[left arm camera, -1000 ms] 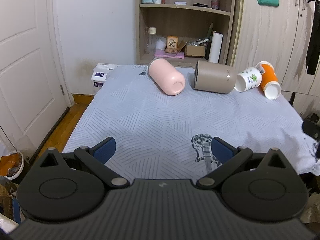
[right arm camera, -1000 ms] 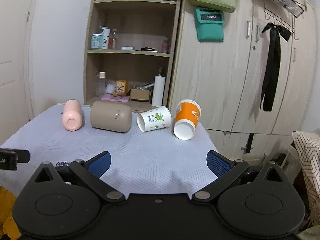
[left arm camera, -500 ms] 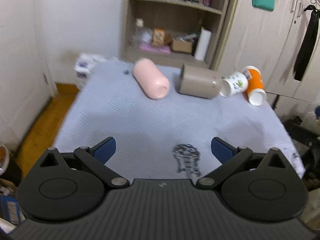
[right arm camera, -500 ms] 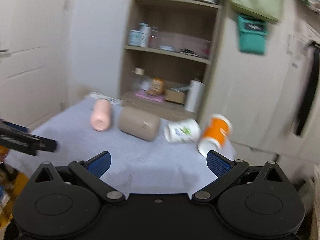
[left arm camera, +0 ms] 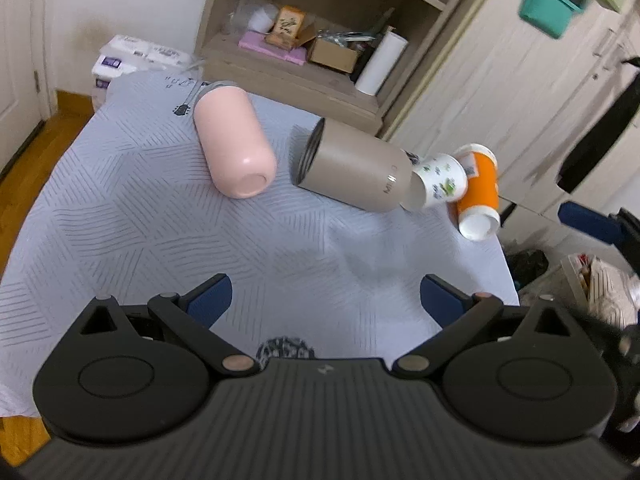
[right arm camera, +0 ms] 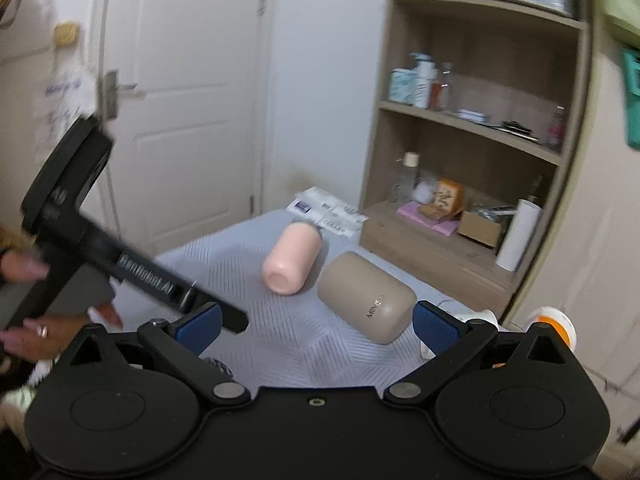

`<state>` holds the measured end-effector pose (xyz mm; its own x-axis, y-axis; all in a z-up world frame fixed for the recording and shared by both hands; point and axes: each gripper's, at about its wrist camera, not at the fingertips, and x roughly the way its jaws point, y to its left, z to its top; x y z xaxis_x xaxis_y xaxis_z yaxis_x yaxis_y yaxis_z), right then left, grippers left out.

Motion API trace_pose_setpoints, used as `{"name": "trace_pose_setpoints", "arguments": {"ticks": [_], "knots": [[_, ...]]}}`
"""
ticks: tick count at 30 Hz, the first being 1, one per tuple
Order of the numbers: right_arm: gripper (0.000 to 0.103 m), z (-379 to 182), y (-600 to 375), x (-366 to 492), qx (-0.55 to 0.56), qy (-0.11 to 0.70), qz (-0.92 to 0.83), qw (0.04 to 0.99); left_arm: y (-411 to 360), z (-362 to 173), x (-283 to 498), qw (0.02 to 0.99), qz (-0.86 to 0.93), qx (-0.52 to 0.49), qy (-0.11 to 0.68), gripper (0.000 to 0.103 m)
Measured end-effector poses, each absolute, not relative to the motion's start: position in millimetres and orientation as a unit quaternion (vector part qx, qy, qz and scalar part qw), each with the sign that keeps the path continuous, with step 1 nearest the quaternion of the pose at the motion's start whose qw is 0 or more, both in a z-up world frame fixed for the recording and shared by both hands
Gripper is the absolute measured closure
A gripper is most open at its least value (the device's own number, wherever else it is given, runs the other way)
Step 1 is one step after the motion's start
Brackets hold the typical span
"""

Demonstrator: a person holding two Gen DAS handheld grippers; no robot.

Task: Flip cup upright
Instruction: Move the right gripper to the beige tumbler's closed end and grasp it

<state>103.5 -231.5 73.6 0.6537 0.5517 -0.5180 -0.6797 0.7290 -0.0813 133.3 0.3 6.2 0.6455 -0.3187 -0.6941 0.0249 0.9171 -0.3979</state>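
My claws: my left gripper (left arm camera: 325, 296) and my right gripper (right arm camera: 316, 326) both stand spread wide with nothing between the blue pads, above the near half of the grey patterned tablecloth (left arm camera: 132, 216).
Cups: four lie on their sides in a row at about 12 to 1 o'clock from my left claw: a pink smooth tumbler (left arm camera: 234, 150), a taupe matte cylindrical tumbler (left arm camera: 354, 170), a small white printed paper cup (left arm camera: 440, 184) and an orange paper cup (left arm camera: 478, 200).
Which one: I cannot tell from the task; the taupe sits nearest my right claw.
Handling: I judge the tumblers rigid, smooth and apt to roll; the paper cups light and crushable.
Hold: across the body's middle, lightly on paper.
Left view only: the taupe's open mouth (left arm camera: 310, 152) faces 9 o'clock, and the paper cups show in full.
Right view only: my left claw's body (right arm camera: 132, 276) at 9 o'clock, and the taupe's closed base toward me.
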Motion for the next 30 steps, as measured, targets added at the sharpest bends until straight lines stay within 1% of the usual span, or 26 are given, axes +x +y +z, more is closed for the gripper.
{"name": "trace_pose_setpoints", "arguments": {"ticks": [3, 6, 10, 17, 20, 22, 23, 28, 30], "knots": [[0.0, 65.5, -229.4, 122.3, -0.163, 0.241, 0.344, 0.893, 0.5, 0.5, 146.3, 0.885, -0.089, -0.196, 0.414, 0.002], [0.001, 55.3, -223.4, 142.1, -0.207, 0.229, 0.349, 0.885, 0.2, -7.4, 158.0, 0.878, -0.087, -0.222, 0.415, 0.002], [0.001, 39.8, -211.3, 162.0, -0.268, 0.201, 0.355, 0.873, -5.3, -13.0, 168.4, 0.884, -0.094, -0.253, 0.383, 0.002], [0.001, 23.0, -197.5, 203.0, -0.301, 0.208, 0.374, 0.852, -20.3, -26.0, 196.0, 0.883, -0.085, -0.27, 0.374, 0.003], [0.009, 8.3, -192.9, 214.5, -0.326, 0.217, 0.376, 0.84, -19.9, -30.2, 204.2, 0.89, -0.07, -0.268, 0.361, 0.003], [0.01, -4.3, -189.3, 221.0, -0.339, 0.221, 0.377, 0.833, -18.8, -32.4, 208.1, 0.894, -0.066, -0.266, 0.356, 0.003], [0.012, -9.5, -186.8, 223.3, -0.349, 0.22, 0.375, 0.83, -17.8, -34.0, 209.2, 0.892, -0.069, -0.268, 0.357, 0.003], [0.011, -18.5, -176.4, 229.0, -0.376, 0.204, 0.366, 0.826, -15.3, -40.6, 213.8, 0.886, -0.079, -0.277, 0.363, 0.003], [0.011, -21.7, -172.1, 226.4, -0.406, 0.192, 0.367, 0.814, -15.1, -42.4, 217.2, 0.887, -0.078, -0.273, 0.365, 0.003]]}}
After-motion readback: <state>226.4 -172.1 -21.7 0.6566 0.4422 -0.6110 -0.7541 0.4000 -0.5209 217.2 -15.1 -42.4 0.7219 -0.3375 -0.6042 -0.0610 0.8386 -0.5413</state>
